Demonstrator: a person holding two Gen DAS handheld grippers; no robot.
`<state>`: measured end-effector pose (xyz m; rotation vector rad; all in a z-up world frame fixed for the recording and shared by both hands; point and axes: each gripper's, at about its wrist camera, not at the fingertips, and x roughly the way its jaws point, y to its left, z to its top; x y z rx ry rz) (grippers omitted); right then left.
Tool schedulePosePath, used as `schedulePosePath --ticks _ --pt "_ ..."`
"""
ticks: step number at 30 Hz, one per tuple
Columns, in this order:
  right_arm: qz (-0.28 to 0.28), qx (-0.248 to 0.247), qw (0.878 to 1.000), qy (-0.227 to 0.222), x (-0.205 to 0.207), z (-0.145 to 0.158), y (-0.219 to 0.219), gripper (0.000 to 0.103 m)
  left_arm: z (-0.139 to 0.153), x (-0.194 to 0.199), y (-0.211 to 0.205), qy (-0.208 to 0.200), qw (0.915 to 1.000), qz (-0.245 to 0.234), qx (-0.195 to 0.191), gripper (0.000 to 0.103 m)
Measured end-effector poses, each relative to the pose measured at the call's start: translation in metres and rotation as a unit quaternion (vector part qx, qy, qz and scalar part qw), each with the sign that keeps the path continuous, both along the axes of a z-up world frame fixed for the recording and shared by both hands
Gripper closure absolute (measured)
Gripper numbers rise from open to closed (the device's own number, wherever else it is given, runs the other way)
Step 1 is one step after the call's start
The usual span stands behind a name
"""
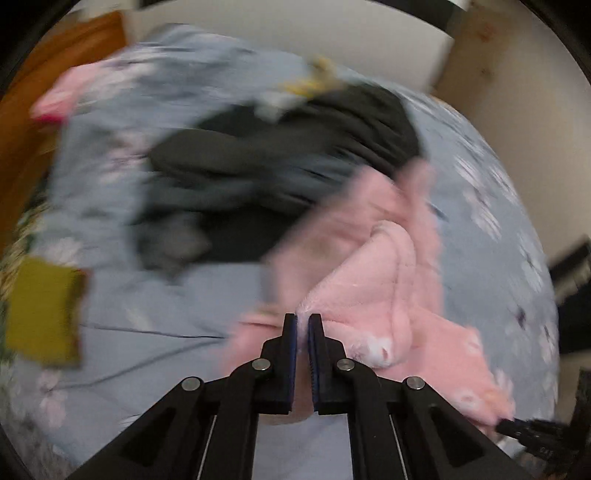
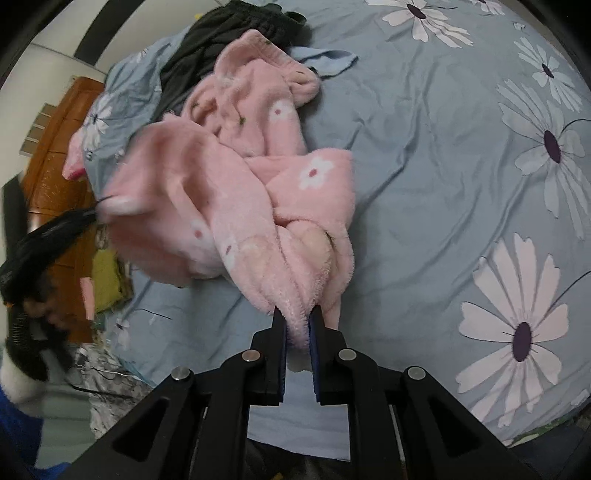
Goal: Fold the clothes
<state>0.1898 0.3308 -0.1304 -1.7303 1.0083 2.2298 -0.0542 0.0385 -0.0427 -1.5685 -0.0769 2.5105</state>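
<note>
While the blue floral bedsheet carries a dark clothes pile, the pink fleece garment lies bunched mid-bed. Right gripper pinches a fleece edge; left gripper, blurred, seems nearly closed on another edge. Best to draw both apart evenly, flattening before folding.

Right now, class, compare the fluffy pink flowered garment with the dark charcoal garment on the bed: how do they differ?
1. The fluffy pink flowered garment is gripped by the right tool and, it seems, the left tool; the dark charcoal garment lies untouched.
2. The pink one is fleecy with white flowers; the charcoal one looks plain.
3. The pink one lies nearer the tools; the charcoal one sits behind it.
Both are crumpled, unfolded, on the blue floral bedsheet.
</note>
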Motion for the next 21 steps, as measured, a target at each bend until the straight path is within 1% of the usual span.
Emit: schedulePosePath --ticks 1,3,5,9,12,13,14,15,16,17,18,19,20,21 --pt "0.002 0.002 1.000 -0.006 0.000 -0.002 0.001 0.091 0.004 -0.001 -0.025 0.006 0.9995 0.029 -0.007 0.096" --pt "0.006 0.008 1.000 -0.016 -0.002 -0.005 0.005 0.091 0.004 0.002 -0.077 0.010 0.9952 0.091 -0.032 0.097" --pt "0.009 0.013 1.000 -0.025 -0.005 -0.007 0.008 0.091 -0.001 0.008 -0.129 0.000 0.9859 0.159 -0.054 0.097" --pt "0.015 0.031 0.998 -0.046 -0.011 -0.006 0.014 0.090 -0.022 0.020 -0.170 -0.028 0.9722 0.227 -0.051 0.097" --pt "0.024 0.054 0.996 -0.061 -0.018 0.005 0.019 0.086 -0.038 0.028 -0.200 -0.049 0.9586 0.277 -0.048 0.097" --pt "0.029 0.063 0.996 -0.061 -0.021 0.012 0.022 0.086 -0.044 0.031 -0.210 -0.056 0.9534 0.293 -0.047 0.094" --pt "0.033 0.072 0.995 -0.060 -0.026 0.018 0.025 0.084 -0.047 0.030 -0.213 -0.062 0.9521 0.297 -0.035 0.092" --pt "0.037 0.078 0.995 -0.057 -0.031 0.024 0.027 0.082 -0.051 0.029 -0.215 -0.069 0.9509 0.301 -0.024 0.092" --pt "0.039 0.084 0.994 -0.053 -0.038 0.028 0.030 0.076 -0.050 0.025 -0.214 -0.071 0.9520 0.297 -0.017 0.092" --pt "0.040 0.090 0.994 -0.049 -0.047 0.032 0.034 0.073 -0.050 0.017 -0.207 -0.071 0.9538 0.291 -0.019 0.086" --pt "0.041 0.096 0.994 -0.045 -0.061 0.034 0.037 0.072 -0.047 0.009 -0.198 -0.070 0.9550 0.287 -0.026 0.080" --pt "0.040 0.101 0.993 -0.040 -0.077 0.034 0.040 0.072 -0.041 0.004 -0.188 -0.065 0.9566 0.283 -0.029 0.066" --pt "0.038 0.103 0.993 -0.034 -0.095 0.034 0.043 0.070 -0.036 -0.002 -0.173 -0.056 0.9601 0.273 -0.017 0.056" --pt "0.034 0.100 0.994 -0.024 -0.115 0.033 0.045 0.068 -0.035 -0.011 -0.156 -0.053 0.9650 0.257 0.001 0.053"
